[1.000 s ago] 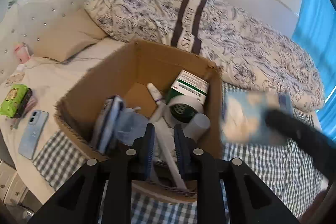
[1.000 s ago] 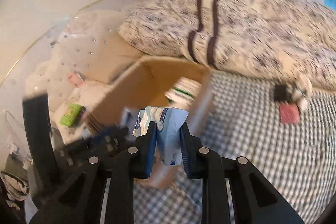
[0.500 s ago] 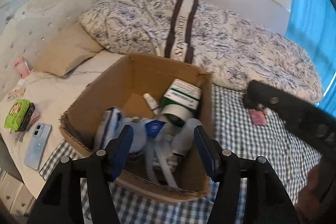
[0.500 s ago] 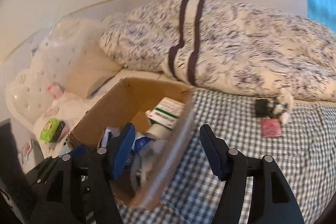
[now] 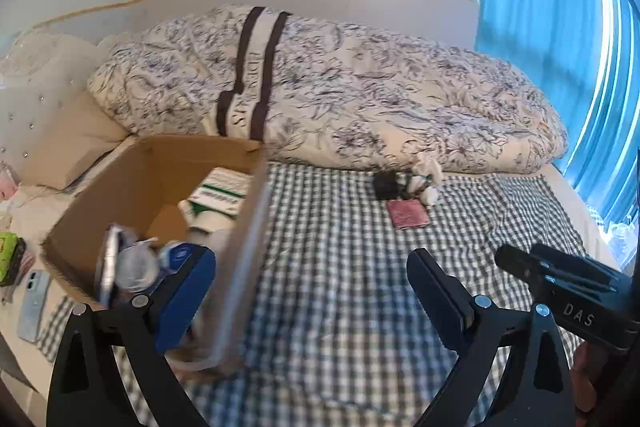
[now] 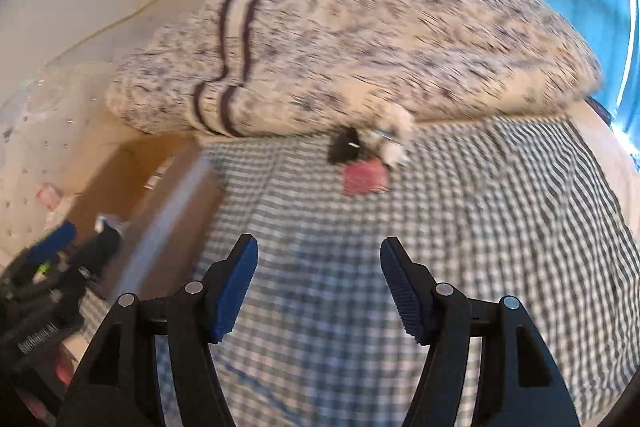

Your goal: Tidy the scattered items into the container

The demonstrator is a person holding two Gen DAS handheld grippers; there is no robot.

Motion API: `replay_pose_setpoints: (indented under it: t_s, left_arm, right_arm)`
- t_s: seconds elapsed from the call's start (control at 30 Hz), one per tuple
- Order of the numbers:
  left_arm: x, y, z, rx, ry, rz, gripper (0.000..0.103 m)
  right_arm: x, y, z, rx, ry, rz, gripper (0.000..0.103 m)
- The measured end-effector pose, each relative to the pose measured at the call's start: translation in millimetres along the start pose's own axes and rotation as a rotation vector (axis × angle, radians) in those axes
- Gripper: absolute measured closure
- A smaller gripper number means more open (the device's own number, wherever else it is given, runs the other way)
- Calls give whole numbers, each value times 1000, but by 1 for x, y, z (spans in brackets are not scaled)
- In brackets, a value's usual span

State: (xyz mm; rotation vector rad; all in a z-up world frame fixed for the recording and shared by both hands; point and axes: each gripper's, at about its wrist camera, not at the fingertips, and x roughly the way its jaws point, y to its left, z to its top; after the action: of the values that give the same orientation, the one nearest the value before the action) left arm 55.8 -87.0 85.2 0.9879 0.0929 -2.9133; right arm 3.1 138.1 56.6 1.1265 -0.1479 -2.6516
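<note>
Checked grey-and-white cloth (image 5: 340, 267) covers the bed, soft and faintly rumpled, with a floral quilt (image 5: 360, 99) bunched along its 12 o'clock edge and a blue curtain (image 5: 540, 27) at 2 o'clock. At 9 o'clock in the left wrist view stands the cardboard box (image 5: 132, 179), its corrugated walls brown and matte; inside lie a green-and-white carton (image 5: 218, 195) and glossy blue-and-white packets (image 5: 136, 263). Both tools are released: the left gripper (image 5: 310, 279) spreads wide above the cloth beside the box wall, and the right gripper (image 6: 318, 279) hangs open, empty, over the checks. Still scattered at 12 o'clock near the quilt are a flat pink square sachet (image 5: 408, 213), a small black block (image 5: 384, 183) and crumpled white pieces (image 5: 428, 179), lying close together. A pale blue phone (image 5: 34, 301) rests at 8 o'clock.
</note>
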Motion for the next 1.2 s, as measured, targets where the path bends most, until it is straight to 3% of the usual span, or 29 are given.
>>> replay_pose_setpoints:
  t_s: [0.2,0.43,0.6,0.73,0.83,1.1,1.17,1.2]
  left_arm:
    - [51,-45,5,69,31,-39,4]
    - [148,-81,24,103,78,-39,4]
    - [227,-94,29,82,137,-86,4]
    - [273,-97,30,30,148,-71,4]
    - [293,-101,34,31,140,-41,4]
    - [335,-112,43,63,140,3,4]
    - [343,-113,44,59,159,-5,19]
    - [348,-113,43,63,181,-11,50]
  right_arm:
    - [17,-58,8,62,12,-41,39]
    - [67,-97,33,73,34,-69,39]
    - [104,-108,37,102,46,-20,39]
    - [143,-118,12,125,71,-20,39]
    - [171,-124,-9,149,133,-42,39]
    - [174,-105,-13,19,102,-126,37]
    - [174,-106,-14,24,101,-119,35]
    - [173,-107,-14,29,100,-114,35]
